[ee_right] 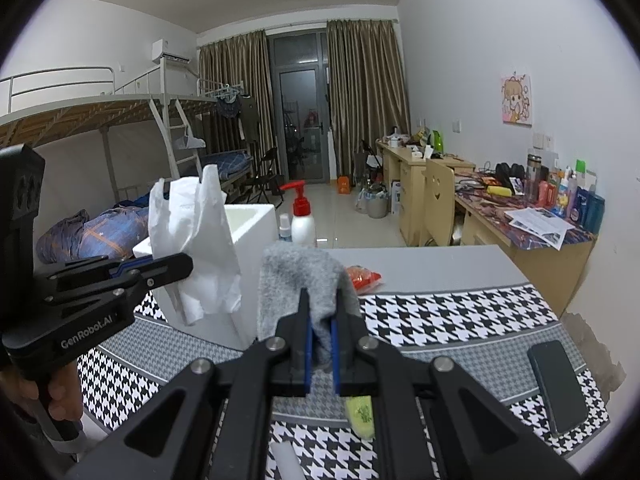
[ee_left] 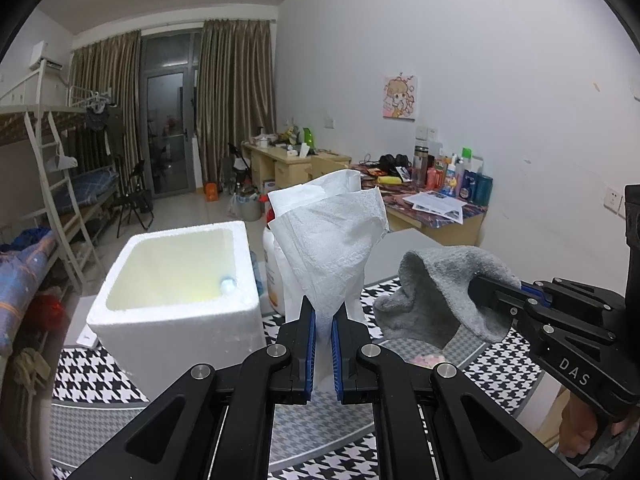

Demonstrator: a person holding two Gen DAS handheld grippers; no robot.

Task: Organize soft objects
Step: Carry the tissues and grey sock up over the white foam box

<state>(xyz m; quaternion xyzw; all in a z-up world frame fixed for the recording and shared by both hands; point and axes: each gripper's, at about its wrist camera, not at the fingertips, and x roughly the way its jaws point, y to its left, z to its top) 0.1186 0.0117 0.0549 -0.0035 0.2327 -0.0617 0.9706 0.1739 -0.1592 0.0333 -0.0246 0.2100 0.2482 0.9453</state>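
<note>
Now we carry: left gripper (ee_left: 323, 322) pinching tissue (ee_left: 332, 236), right gripper (ee_right: 320, 332) pinching grey sock (ee_right: 300, 280); next, probably drop into foam box (ee_left: 176, 308).

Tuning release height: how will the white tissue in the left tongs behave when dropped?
Likely floppy: the white tissue crumples and droops beyond the left tongs. Probably very light, so it may drift rather than fall straight into the foam box.

A black-and-white houndstooth pattern with grey bands is shown on the table cloth (ee_right: 440, 320). White is seen on the tissue (ee_left: 332, 240) and the foam box (ee_left: 176, 316). Grey is seen on the sock (ee_left: 440, 292), black with blue pads (ee_left: 310, 344) on the grippers, and black on the phone (ee_right: 558, 386) near the cloth's right edge.
</note>
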